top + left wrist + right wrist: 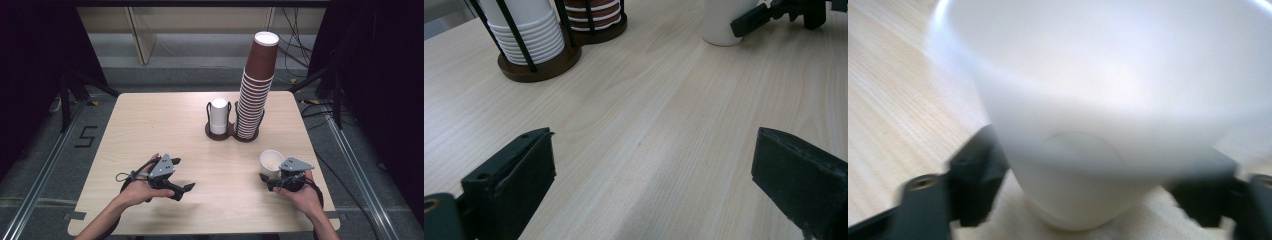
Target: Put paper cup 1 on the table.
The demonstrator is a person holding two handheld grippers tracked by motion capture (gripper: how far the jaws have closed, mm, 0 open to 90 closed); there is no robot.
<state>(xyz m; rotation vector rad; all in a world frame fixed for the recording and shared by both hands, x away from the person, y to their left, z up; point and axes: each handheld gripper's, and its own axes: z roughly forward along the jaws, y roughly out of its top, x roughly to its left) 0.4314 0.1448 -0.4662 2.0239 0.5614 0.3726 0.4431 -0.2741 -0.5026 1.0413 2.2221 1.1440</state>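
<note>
We see a single white paper cup [270, 162] standing upright with its mouth open upward on the pale wooden table [165, 130], near the table's right edge and toward its near right corner. Its wall tapers from a wide rolled rim down to a narrow base, and the inside looks plain and empty; up close [1088, 125] the cup is blurred, its base resting flat on the wood
</note>
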